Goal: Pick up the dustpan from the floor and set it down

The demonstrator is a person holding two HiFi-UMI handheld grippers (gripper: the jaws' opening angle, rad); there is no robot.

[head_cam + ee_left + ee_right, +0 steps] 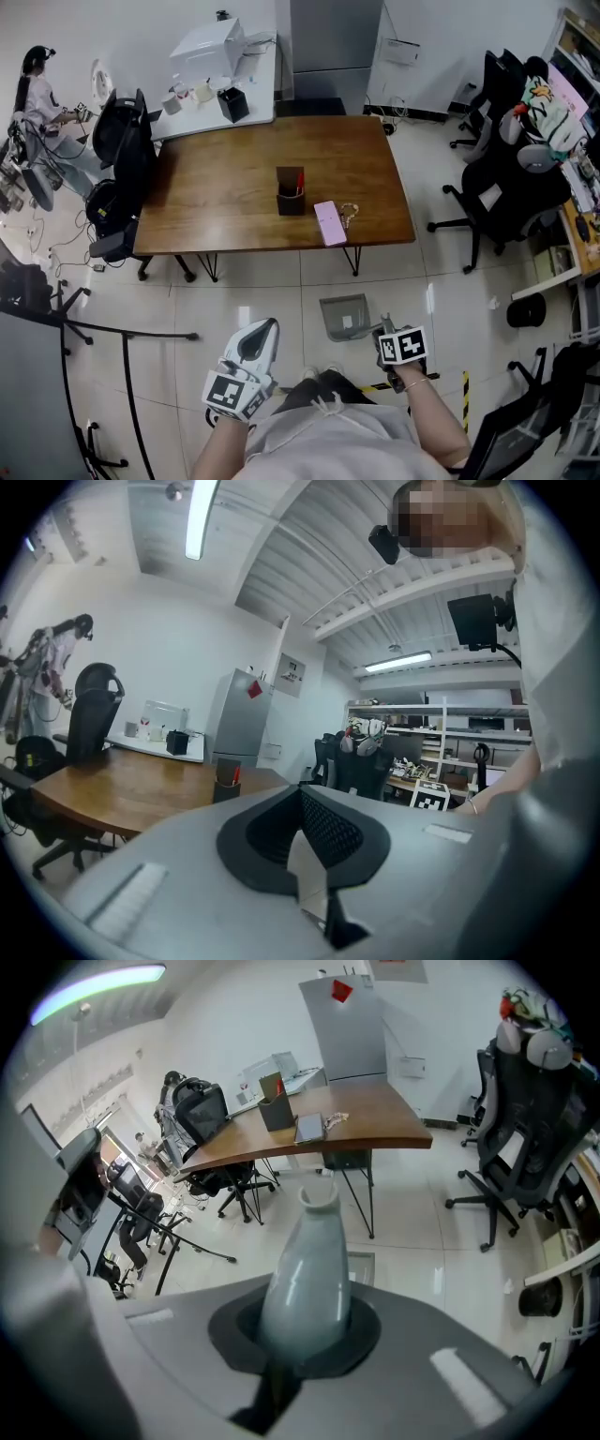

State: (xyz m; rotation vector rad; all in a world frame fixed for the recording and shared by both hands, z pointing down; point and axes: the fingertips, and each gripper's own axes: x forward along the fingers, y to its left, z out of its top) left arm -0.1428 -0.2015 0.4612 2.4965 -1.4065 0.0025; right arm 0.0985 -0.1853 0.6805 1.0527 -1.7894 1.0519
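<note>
On the tiled floor (pixel 234 291) in the head view, in front of the wooden tabletop (pixel 225 178), the grey dustpan (pixel 345 316) sits beside the right claw (pixel 384 330), though I cannot tell whether it touches the tiles; the left claw (pixel 269 326) hangs apart from it. In the left gripper view, the jaws meet with nothing between them. In the right gripper view, the jaws are clamped on the pale handle (pixel 309 1279), with the pan low over the tiles beyond.
</note>
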